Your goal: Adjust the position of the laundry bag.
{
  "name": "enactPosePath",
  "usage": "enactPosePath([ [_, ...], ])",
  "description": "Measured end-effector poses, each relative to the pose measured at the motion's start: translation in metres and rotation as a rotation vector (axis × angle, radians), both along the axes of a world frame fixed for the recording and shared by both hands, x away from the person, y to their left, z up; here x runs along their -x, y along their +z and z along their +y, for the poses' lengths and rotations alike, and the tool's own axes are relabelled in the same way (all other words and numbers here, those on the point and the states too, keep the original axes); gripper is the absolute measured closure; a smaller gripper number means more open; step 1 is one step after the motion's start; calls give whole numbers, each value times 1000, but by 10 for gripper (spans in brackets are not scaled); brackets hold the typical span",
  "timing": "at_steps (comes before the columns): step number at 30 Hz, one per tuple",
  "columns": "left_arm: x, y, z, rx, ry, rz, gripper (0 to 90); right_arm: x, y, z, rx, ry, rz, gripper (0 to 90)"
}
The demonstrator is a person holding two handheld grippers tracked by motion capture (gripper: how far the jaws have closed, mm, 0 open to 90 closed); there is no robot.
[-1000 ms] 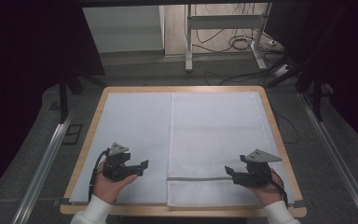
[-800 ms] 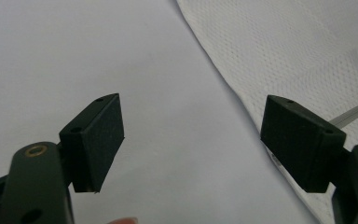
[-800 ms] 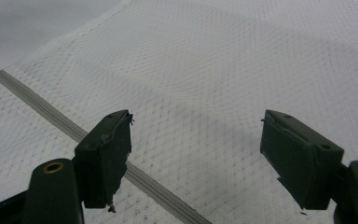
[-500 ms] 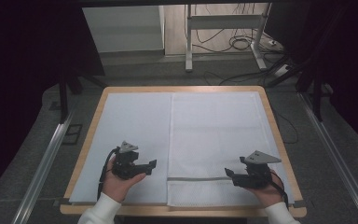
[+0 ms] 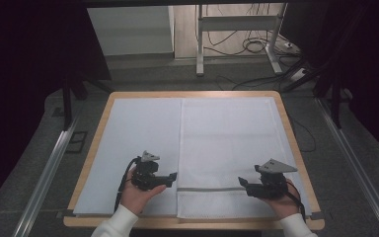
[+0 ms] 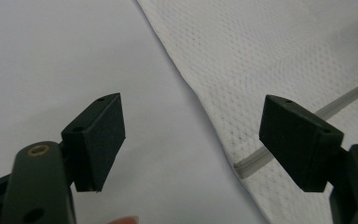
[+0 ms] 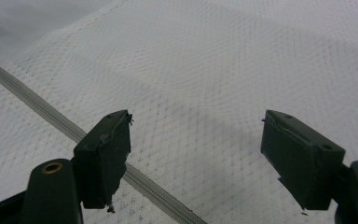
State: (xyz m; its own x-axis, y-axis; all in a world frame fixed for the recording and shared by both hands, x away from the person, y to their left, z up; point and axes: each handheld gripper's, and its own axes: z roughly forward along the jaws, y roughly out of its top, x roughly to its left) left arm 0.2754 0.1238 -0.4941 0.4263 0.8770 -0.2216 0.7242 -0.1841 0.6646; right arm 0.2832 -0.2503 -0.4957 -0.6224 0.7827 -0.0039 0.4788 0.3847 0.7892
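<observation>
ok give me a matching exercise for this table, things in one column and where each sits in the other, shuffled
Things:
1. left tool
2. right tool
3. white mesh cloth
4. grey stripe

Places or states:
A. spread over the right half of the table
B. open, at the cloth's left edge
C. runs across the cloth near its front end
D. open, above the cloth near its right side

Pairs: 1-B, 2-D, 3-A, 4-C
</observation>
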Motion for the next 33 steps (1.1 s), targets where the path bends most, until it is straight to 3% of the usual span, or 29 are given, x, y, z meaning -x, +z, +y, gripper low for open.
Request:
enactPosePath([
  [4,-2,-4,-8,0,-21,17,225,1,1,1,0,-13,-29,235],
  [11,-7,-8,-18,11,-11,29,253,1,1,0,-8,-13,-28,235],
  [16,-10,-12,-19,48,-15,66,260,1,1,-1,-8,-15,-21,234],
  [20,-11,-13,-21,106,-27,88,276,1,1,-1,-12,-10,-15,234],
  [33,-13,-25,-29,98,-43,140,310,1,3,-5,-18,-17,-18,234],
])
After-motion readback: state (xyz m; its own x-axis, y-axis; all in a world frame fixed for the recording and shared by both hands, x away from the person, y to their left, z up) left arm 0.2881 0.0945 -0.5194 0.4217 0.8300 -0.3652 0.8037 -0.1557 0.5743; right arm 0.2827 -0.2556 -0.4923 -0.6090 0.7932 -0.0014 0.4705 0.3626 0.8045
